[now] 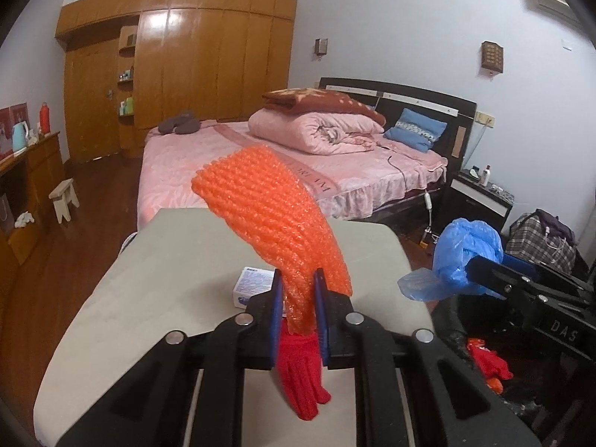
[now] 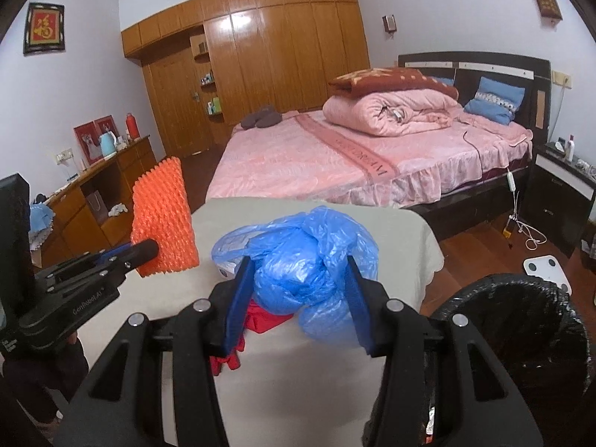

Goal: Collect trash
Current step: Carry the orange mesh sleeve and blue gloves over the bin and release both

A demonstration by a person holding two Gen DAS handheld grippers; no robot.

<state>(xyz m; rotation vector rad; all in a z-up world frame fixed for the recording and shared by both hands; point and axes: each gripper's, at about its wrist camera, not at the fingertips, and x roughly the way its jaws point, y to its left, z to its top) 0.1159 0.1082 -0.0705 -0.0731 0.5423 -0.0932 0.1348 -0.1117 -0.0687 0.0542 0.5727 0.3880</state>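
My left gripper (image 1: 297, 284) is shut on the lower end of a sheet of orange bubble wrap (image 1: 272, 208), which stands up above the beige table (image 1: 156, 279). From the right wrist view the same orange bubble wrap (image 2: 164, 219) hangs at the left, with the left gripper (image 2: 147, 249) clamped on it. My right gripper (image 2: 298, 287) is shut on a crumpled blue plastic bag (image 2: 298, 257), lifted over the table (image 2: 298, 380). That blue plastic bag (image 1: 465, 257) also shows at the right of the left wrist view. A red glove (image 1: 301, 376) lies on the table under the left gripper.
A small white and blue box (image 1: 253, 287) sits on the table. A bin lined with a black bag (image 2: 521, 339) stands to the right of the table. Behind are a pink bed (image 2: 335, 160), a wooden wardrobe (image 2: 260, 56) and a nightstand (image 2: 558, 193).
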